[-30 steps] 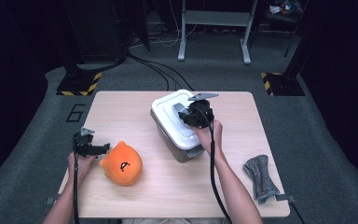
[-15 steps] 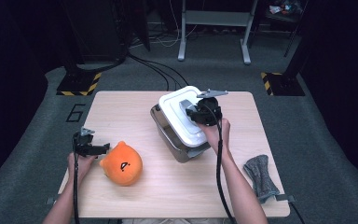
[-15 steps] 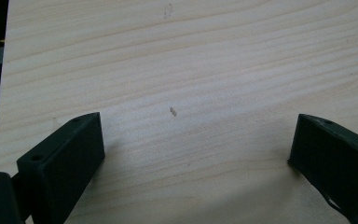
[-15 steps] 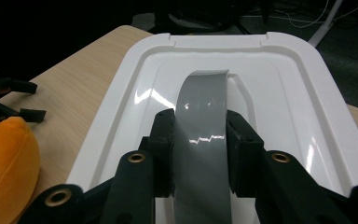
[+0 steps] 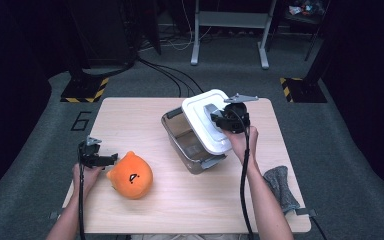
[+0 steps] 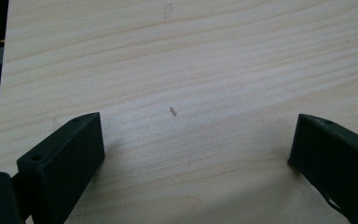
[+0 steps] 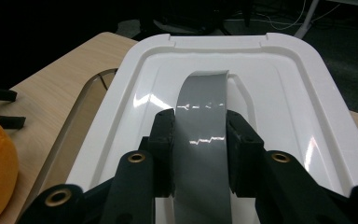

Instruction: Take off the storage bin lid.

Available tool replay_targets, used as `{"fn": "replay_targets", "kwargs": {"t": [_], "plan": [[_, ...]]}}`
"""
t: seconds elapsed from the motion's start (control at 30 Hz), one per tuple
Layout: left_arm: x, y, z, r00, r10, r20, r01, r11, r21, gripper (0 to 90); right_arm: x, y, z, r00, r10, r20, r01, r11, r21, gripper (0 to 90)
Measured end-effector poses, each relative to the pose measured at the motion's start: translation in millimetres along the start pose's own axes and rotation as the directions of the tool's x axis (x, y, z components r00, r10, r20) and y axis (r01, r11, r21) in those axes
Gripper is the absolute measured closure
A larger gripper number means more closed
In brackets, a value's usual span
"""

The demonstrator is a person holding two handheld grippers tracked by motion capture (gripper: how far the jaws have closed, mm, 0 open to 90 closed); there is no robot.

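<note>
I have the right gripper (image 5: 219, 119) clamped on the grey arched handle (image 7: 200, 121) of the white rectangular plastic lid (image 5: 206, 120); in the right gripper view its jaws press that handle from both sides, the only raised part of the lid that two jaws can pinch. The lid hangs tilted above the clear plastic storage box (image 5: 186, 141), off toward the box's right side, so the left part of the box mouth lies uncovered. I judge the step in hand to be taking the lid off so that something can go inside.

My left gripper (image 5: 100, 159) rests low at the left edge of the pale wooden table (image 5: 130, 115), jaws spread wide with nothing between them; its own view looks down on bare wood grain. It sits just beside the round orange plush toy with a small dark face (image 5: 131, 175), which lies on the table near the front left, well apart from the box. I read that placing as readiness: the free gripper waits next to the toy while the lid is held clear.

A grey cloth (image 5: 280, 187) lies at the table's front right corner, away from the work.
</note>
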State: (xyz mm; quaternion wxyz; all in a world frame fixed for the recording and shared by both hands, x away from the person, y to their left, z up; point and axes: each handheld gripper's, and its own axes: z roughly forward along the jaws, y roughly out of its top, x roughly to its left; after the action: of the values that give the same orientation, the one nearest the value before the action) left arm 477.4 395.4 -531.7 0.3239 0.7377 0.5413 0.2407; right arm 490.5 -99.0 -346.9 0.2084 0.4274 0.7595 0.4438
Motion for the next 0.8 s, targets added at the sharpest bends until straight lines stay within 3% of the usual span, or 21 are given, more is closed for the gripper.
{"fn": "replay_targets", "kwargs": {"t": [0.6, 0.8], "plan": [[0.0, 0.0, 0.0, 1.0000, 0.000, 0.000, 0.000, 1.0000, 0.001, 2.6, -39.8, -12.4, -20.0, 0.9958, 0.060, 0.069, -0.058, 0.998, -0.032, 66.9], [-0.1, 0.0, 0.0, 1.0000, -0.002, 0.000, 0.002, 1.0000, 0.000, 2.5, -52.0, -17.5, -26.8, 0.9906, 0.096, 0.097, -0.092, 0.995, -0.044, 66.9]]}}
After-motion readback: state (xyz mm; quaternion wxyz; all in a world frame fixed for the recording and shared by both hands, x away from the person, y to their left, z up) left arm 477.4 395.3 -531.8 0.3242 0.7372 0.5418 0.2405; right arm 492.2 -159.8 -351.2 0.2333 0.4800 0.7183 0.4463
